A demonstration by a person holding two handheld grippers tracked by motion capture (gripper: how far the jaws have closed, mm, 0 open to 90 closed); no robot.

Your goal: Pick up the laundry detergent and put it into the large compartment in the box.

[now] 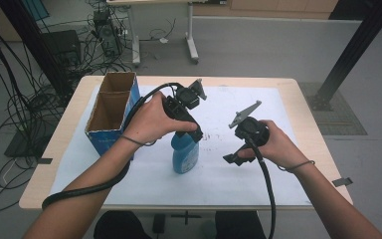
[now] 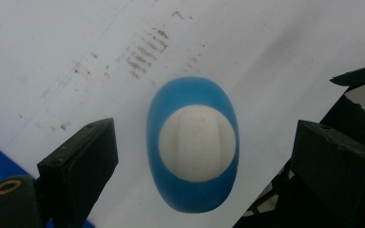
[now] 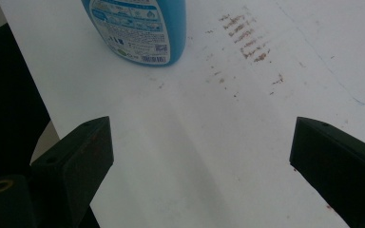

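Note:
A blue plastic bottle [image 1: 185, 157] stands upright on the white sheet [image 1: 258, 174] in the middle of the table. My left gripper [image 1: 195, 133] hangs straight over it. The left gripper view looks down on the bottle's blue shoulders [image 2: 161, 109] and its white cap [image 2: 197, 142]. There the left gripper [image 2: 202, 138] is open, one jaw on each side of the bottle, neither touching it. My right gripper [image 1: 232, 158] is to the bottle's right, low over the sheet. It is open [image 3: 199, 142] with bare sheet between its jaws, and the bottle's labelled base [image 3: 138, 33] is farther ahead.
An open cardboard box with blue sides [image 1: 110, 112] and two compartments stands at the table's left, close to my left forearm. Brown smudges [image 1: 211, 135] mark the sheet right of the bottle. Cables and table legs lie on the floor beyond the table.

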